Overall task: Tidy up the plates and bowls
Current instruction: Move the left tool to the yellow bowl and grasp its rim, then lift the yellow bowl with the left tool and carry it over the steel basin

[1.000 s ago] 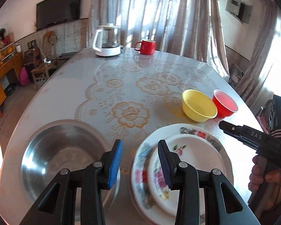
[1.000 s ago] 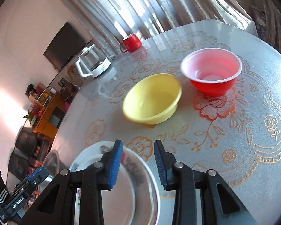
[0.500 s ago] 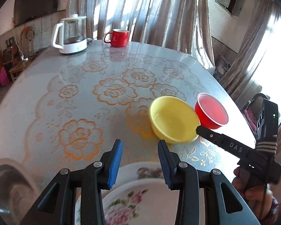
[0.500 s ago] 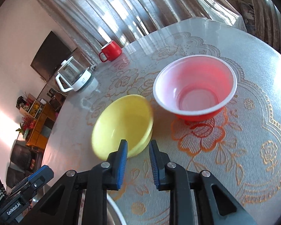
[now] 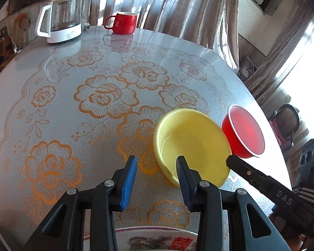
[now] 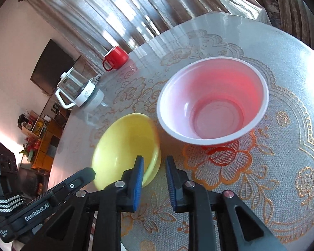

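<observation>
Yellow bowl point(image 6: 125, 146) tilted, mouth facing left gripper point(image 5: 156, 169)

Home living room – curtains point(image 5: 178, 4), wall television point(image 6: 50, 67), lace-clothed dining table point(image 5: 73, 96), kettle point(image 5: 61, 18)

You can read "DAS" on the side of the right gripper point(image 5: 230, 160). The left gripper point(image 6: 90, 172) carries "GenRobot.AI". The plate point(image 5: 148, 239) shows a red Chinese character, cut off at the edge.

Black left gripper point(image 5: 156, 165), blue-padded, silver screws
</observation>
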Available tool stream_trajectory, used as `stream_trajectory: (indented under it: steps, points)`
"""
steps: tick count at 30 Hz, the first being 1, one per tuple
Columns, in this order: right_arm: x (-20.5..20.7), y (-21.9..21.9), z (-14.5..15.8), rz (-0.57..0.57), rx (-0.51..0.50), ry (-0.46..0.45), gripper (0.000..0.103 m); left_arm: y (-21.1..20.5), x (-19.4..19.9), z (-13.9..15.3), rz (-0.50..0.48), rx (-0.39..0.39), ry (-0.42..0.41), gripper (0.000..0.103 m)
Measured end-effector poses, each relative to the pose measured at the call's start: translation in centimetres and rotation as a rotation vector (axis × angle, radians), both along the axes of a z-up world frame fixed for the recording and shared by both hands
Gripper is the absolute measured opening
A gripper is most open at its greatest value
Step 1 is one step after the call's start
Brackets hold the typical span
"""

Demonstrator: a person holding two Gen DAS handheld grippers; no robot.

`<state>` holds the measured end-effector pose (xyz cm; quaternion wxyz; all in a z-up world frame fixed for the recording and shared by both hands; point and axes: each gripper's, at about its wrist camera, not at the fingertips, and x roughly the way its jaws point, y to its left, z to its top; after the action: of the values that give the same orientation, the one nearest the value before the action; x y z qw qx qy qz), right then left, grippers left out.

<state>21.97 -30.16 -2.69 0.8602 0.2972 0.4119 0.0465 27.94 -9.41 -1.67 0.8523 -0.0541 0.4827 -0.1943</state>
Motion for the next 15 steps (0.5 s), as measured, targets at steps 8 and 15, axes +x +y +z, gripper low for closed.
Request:
stream_trajectory:
  steps: [8,15]
  points:
    - [-0.4,-0.8,-0.3,-0.032,0.027,-0.002,0.029,-0.9,0.9,-0.6,-0.024,0.007,0.012,0.034]
    - [0.0,0.4,0.3,0.012,-0.038,-0.023,0.010,-1.3,0.1,-0.5,-0.061,0.005,-0.002,0.017]
